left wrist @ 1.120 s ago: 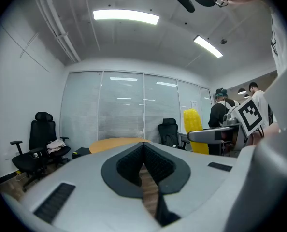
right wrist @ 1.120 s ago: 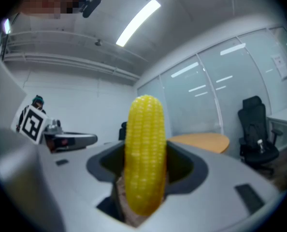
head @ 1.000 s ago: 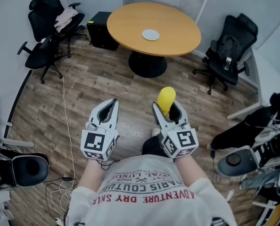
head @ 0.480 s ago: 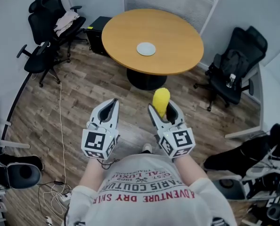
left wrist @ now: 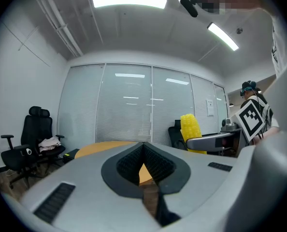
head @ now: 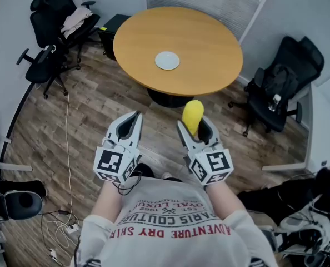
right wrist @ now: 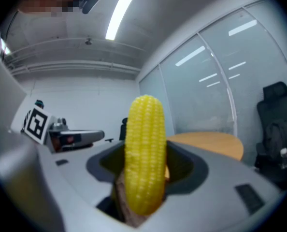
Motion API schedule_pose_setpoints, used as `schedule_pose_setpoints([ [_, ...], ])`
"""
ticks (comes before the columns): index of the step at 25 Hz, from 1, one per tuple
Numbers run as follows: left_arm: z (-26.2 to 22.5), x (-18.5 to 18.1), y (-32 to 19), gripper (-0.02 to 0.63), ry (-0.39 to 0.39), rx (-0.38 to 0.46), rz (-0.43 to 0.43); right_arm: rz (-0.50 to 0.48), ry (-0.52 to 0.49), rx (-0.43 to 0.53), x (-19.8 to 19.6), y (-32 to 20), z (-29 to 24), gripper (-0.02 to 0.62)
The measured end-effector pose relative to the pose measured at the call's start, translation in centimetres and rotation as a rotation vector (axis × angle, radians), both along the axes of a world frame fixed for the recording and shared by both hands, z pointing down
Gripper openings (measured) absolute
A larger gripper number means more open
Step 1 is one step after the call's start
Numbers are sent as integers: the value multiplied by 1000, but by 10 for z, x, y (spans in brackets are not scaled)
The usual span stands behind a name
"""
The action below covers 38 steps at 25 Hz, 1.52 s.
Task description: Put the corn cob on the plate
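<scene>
A yellow corn cob stands upright in my right gripper, whose jaws are shut on it; the right gripper view shows the corn cob filling the gap between them. My left gripper is held beside it, shut and holding nothing, and its view shows the jaws meeting with the corn cob off to the right. A small pale plate lies on the round wooden table ahead, well beyond both grippers.
Black office chairs stand at the far left and at the right of the table. A black box sits on the floor behind the table. Cables trail over the wooden floor at the left. Glass walls with blinds close the room.
The table and plate have come nearer and shifted left in the head view. Both grippers keep their pose, the corn cob still held in the right one.
</scene>
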<state>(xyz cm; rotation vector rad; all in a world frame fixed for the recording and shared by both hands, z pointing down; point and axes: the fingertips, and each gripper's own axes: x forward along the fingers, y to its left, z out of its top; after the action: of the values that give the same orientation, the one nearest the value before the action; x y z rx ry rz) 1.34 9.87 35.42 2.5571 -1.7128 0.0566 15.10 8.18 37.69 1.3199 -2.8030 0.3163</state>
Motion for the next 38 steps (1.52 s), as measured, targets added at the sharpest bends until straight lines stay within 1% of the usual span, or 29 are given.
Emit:
schedule_pose_setpoints([
  [3,5,-3,-22,29,11,-5,26,15,-3,1,-4,-20,5,259],
  [6,10,-14,-51,29,13,-5,52,36,5,-11,-17,-44,12,259],
  [12,17,-45,-138,29,27,-16,131,113,26,-28,-47,-116,21,259],
  [20,16,-89,-258,29,0,-22,261,247,42,-76,-90,-216,31,259],
  [24,19,-103,-305,29,-9,-29,316,292,48,-96,-107,-259,37,259],
  [28,26,-116,-338,29,-13,-41,349,322,63,-117,-120,-291,45,259],
  [30,33,-118,-351,29,-11,-57,358,332,70,-138,-122,-303,51,259],
  [33,43,-111,-368,29,-6,-79,374,336,80,-175,-116,-320,60,259],
  [38,62,-98,-396,29,-17,-104,381,305,109,-255,-109,-349,87,259],
])
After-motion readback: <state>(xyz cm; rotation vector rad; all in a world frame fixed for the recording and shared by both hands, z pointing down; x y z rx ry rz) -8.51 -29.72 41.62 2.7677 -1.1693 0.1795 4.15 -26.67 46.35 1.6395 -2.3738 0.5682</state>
